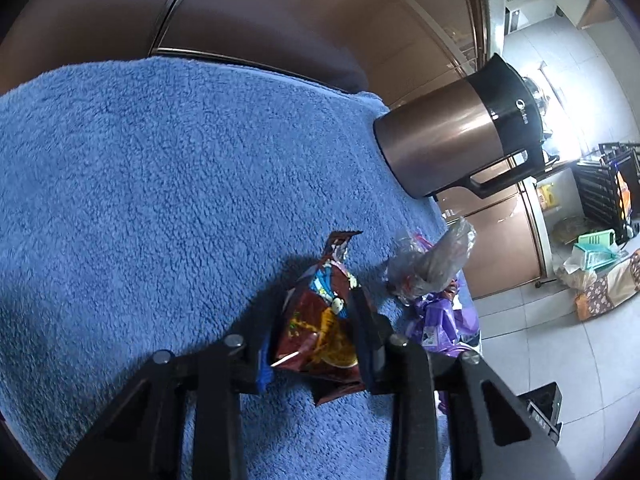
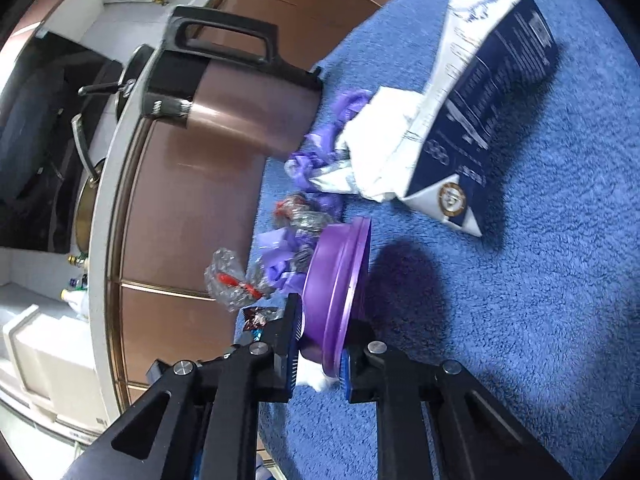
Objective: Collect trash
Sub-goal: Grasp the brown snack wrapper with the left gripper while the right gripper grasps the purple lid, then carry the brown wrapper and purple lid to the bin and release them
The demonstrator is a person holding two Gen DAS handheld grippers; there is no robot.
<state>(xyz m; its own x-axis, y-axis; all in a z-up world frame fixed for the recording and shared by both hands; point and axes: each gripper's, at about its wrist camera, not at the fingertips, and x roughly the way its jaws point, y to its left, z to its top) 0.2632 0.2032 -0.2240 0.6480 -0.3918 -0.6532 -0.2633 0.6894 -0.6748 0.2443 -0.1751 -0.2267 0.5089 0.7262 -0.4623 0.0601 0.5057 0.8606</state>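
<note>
A dark red snack wrapper [image 1: 320, 320] sat clenched between the fingers of the left gripper [image 1: 316, 344], just above the blue fleece cloth [image 1: 160, 180], its long axis running away from the camera with the torn end farthest. Only the right wrist view showed the right gripper [image 2: 318, 356] clamped on the rim of a purple bowl [image 2: 336, 280] tipped on edge, and beyond it a navy-and-white carton [image 2: 480, 108] lying beside crumpled white tissue [image 2: 384, 136]. Both views caught purple plastic bags [image 1: 436, 320] and the bronze kettle [image 1: 448, 136].
</note>
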